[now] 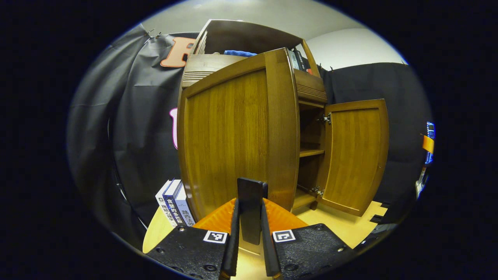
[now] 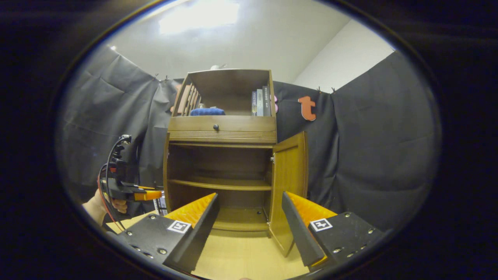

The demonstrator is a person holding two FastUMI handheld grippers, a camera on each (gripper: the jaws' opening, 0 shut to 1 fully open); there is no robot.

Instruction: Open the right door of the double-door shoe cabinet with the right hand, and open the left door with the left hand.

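**Both cabinet doors swung out, left gripper clamped on the left door's edge**

In the left gripper view the left gripper has its two fingers drawn narrow, both pressing on the thin dark bottom edge of the left door, which stands between them. That door fills the middle of the view, swung well out from the shoe cabinet. Past its free edge the cabinet's inside shows, with a shelf across it. Farther back the right door hangs open on its hinges, its lower corner above the pale wooden floor. A few books stand just beside the left door's lower hinge-side corner.

In the right gripper view the right gripper is spread wide, holding nothing, and faces the cabinet's open front from a little way off. The right door stands edge-on at the cabinet's right side. A drawer with a small dark knob runs above the opening, and the top compartment holds upright books at its right end and a blue folded item nearer its left. At the left of this view a hand holds the left gripper, near the cabinet's left side.
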